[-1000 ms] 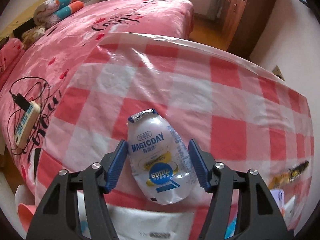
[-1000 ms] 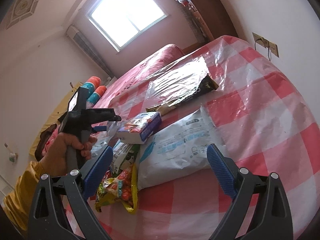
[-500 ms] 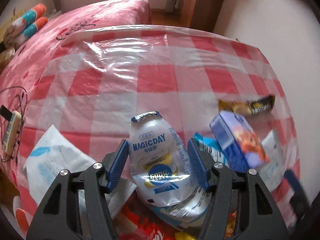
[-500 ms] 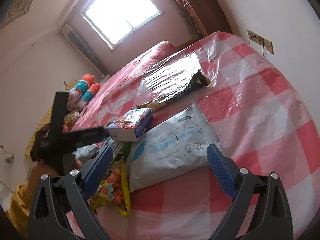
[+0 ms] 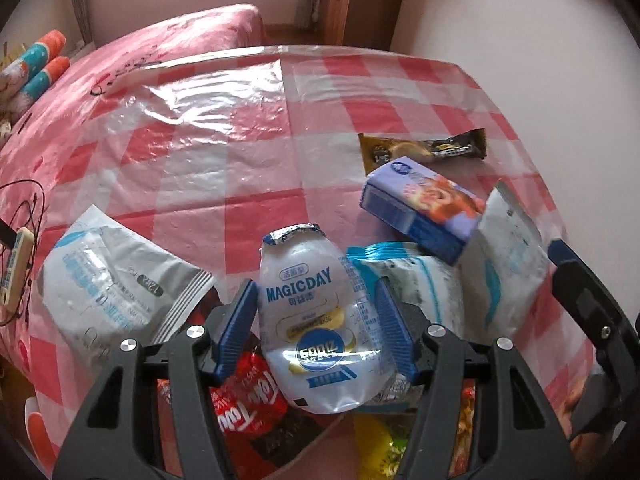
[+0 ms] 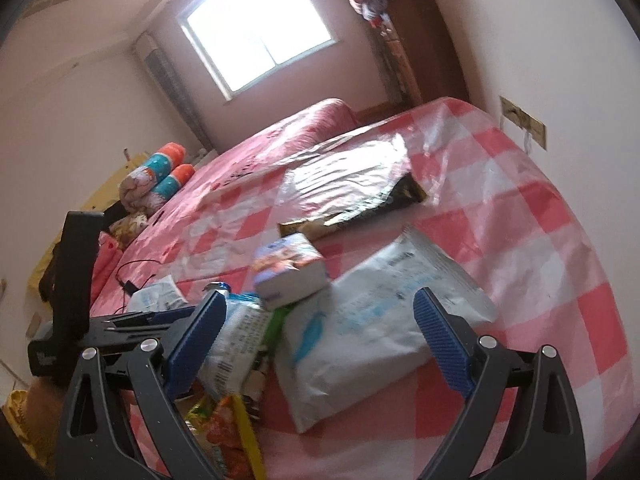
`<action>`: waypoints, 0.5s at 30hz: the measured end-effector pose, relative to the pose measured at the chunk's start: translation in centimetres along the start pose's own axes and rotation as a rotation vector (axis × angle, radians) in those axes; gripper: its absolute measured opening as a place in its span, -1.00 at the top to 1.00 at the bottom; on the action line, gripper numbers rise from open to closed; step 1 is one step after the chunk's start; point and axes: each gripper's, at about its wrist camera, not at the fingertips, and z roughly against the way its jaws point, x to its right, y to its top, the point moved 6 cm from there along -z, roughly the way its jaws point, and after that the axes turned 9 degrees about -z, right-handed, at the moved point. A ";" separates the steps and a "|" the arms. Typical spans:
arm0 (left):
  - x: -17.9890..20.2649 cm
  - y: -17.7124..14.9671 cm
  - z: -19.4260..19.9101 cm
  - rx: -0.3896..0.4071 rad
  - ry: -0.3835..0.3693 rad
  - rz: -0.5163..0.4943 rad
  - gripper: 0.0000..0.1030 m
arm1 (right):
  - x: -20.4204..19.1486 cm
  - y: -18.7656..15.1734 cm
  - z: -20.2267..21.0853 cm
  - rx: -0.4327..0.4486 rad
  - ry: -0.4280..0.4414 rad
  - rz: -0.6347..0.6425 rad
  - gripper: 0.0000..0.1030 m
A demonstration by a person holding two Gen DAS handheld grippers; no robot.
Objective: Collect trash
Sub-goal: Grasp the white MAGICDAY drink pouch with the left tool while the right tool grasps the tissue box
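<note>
A pink bed (image 5: 168, 40) filled the upper left of my left view, and in front of it a red-and-white checked plastic cloth (image 5: 248, 160) spread across the frame, with litter heaped along its lower edge. In that heap lay a big white pouch with blue print (image 6: 380, 320) at the lower centre of my right view, a purple box (image 5: 420, 204) at right of centre, and a dark snack wrapper (image 5: 424, 148) above it. My left gripper (image 5: 316, 328) was clamped on a crushed white MAGICDAY bottle (image 5: 308, 320) at lower centre, while my right gripper (image 6: 320, 336) stood released and wide over the pouch, grasping nothing.
</note>
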 end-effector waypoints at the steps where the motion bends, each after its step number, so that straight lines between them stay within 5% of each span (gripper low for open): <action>1: 0.0 -0.1 0.2 0.007 -0.002 0.003 -0.19 | -0.3 0.1 -0.4 -0.008 0.007 0.010 -0.82; 9: -1.1 -0.6 2.1 0.073 0.004 0.010 -0.19 | -1.9 0.5 -4.5 -0.104 -0.005 0.114 -0.81; 15: -2.2 -1.2 3.3 0.105 -0.015 0.035 -0.18 | -2.0 1.0 -7.1 -0.149 -0.044 0.140 -0.52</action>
